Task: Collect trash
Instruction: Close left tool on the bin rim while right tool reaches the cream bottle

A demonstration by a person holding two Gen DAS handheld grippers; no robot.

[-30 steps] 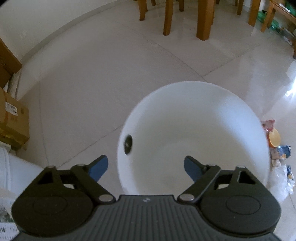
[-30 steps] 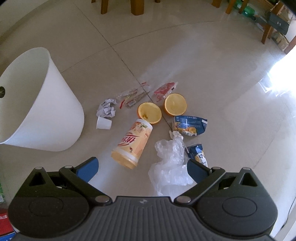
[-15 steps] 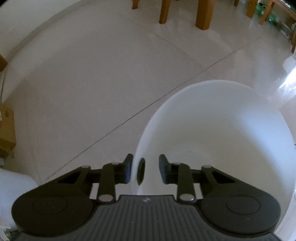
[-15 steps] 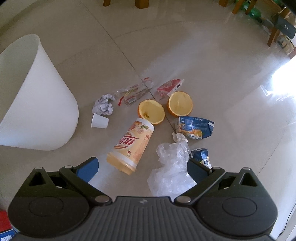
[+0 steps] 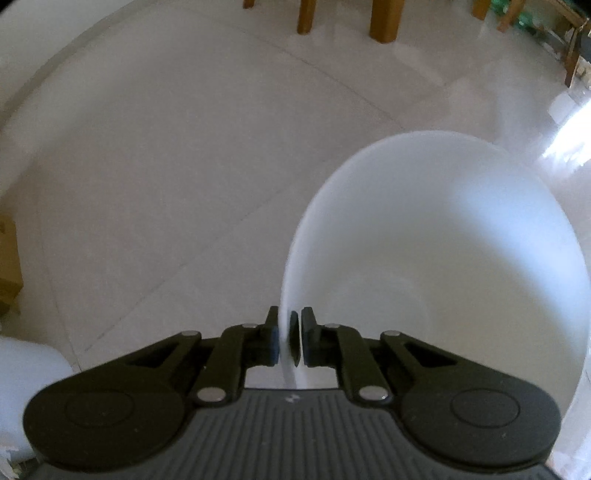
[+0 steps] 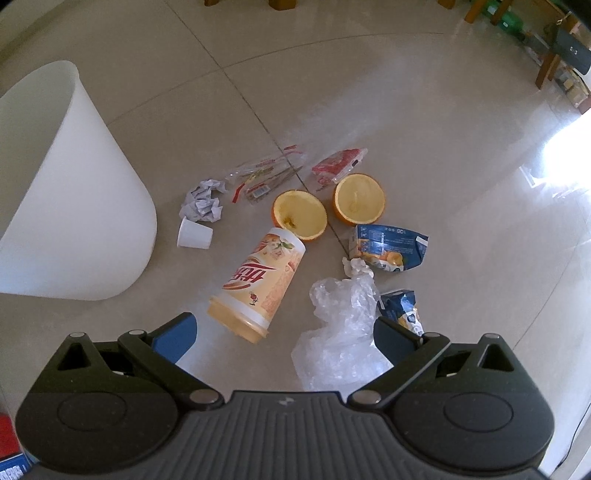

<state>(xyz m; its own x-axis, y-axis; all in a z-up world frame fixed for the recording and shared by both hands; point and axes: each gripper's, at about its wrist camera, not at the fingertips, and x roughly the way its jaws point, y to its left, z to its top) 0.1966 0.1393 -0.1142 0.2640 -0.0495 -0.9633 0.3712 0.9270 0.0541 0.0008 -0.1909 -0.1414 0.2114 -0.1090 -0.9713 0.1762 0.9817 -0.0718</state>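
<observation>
A white plastic bin (image 5: 461, 266) fills the right of the left wrist view, and my left gripper (image 5: 288, 341) is shut on its near rim. In the right wrist view the same bin (image 6: 66, 206) stands at the left. Scattered on the floor are a yellow drink cup (image 6: 258, 280), two orange halves (image 6: 300, 214), a crumpled clear plastic bag (image 6: 340, 328), blue wrappers (image 6: 388, 247), a small white cup (image 6: 194, 234), crumpled paper (image 6: 203, 201) and red-printed wrappers (image 6: 338, 164). My right gripper (image 6: 284, 336) hangs open above the cup and the bag.
Glossy tiled floor (image 5: 155, 177) spreads all around. Wooden furniture legs (image 5: 384, 18) stand at the back, a cardboard box (image 5: 9, 266) at the far left. More furniture (image 6: 554, 59) lies at the upper right, with bright glare (image 6: 561, 162) on the floor.
My left gripper went from wide open to shut on the bin's rim. The right gripper drifted slightly nearer the trash, still open.
</observation>
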